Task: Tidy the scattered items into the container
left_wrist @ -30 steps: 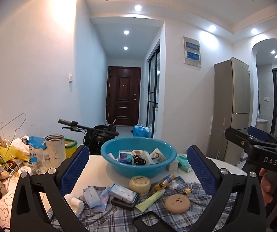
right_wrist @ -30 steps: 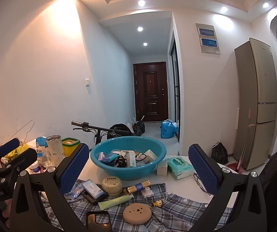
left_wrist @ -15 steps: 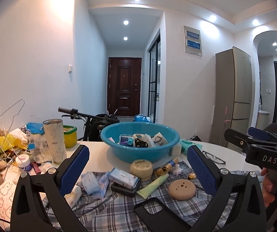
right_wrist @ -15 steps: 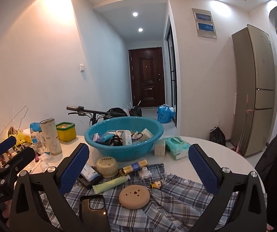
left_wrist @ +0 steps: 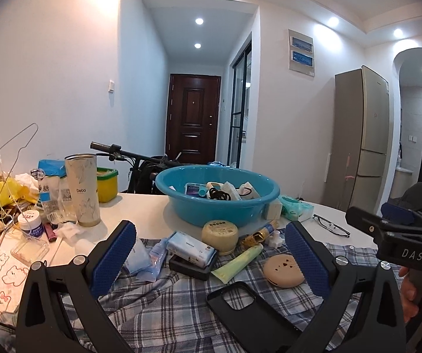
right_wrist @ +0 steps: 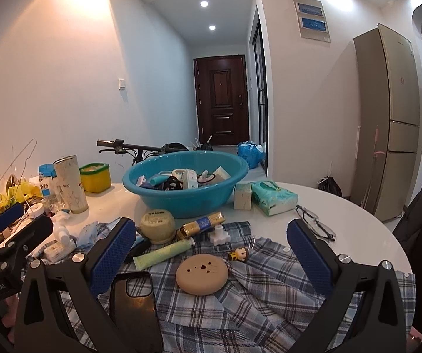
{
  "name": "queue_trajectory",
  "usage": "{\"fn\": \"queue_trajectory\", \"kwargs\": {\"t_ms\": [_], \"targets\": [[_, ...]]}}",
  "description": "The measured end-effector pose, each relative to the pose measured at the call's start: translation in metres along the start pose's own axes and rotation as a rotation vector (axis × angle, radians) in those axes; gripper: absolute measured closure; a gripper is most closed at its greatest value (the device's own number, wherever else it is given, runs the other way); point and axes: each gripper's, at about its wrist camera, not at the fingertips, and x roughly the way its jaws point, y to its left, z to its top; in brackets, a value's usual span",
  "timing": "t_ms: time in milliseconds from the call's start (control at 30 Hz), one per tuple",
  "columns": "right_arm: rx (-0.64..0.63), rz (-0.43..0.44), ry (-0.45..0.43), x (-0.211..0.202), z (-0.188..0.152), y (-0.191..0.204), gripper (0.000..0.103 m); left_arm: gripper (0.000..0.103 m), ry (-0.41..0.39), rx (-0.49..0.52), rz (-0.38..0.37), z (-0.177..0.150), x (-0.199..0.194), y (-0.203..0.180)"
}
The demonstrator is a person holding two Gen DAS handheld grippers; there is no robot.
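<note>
Your round tan plastic compact lies flat on the rumpled blue plaid cloth, between the right gripper's wide-spread, empty fingers. It looks light, stiff and slick: take it across the rim. The black phone case sits just left, the pale green tube beyond, then the half-filled teal plastic basin. Your left gripper hangs wide open too.

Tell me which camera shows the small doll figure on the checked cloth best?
The right wrist view. There the doll figure lies in plain sight on the checked cloth, beside the round tan case. In the left wrist view I cannot find it; the gripper's right finger seems to cover that spot.
</note>
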Motion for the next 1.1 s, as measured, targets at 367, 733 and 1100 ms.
{"fn": "queue_trajectory", "kwargs": {"t_ms": [367,733,1100], "targets": [[0.021,0.004,0.048,0.013,-0.02,-0.001,0.001,0.0,0.054,0.005,0.017,-0.016,0.013,0.003],[0.038,0.019,0.058,0.022,-0.036,-0.001,0.001,0.0,0.056,-0.004,0.032,-0.027,0.018,0.007],[0.034,0.021,0.059,0.026,-0.044,0.001,0.001,0.0,0.073,-0.001,0.038,-0.036,0.022,0.008]]}}
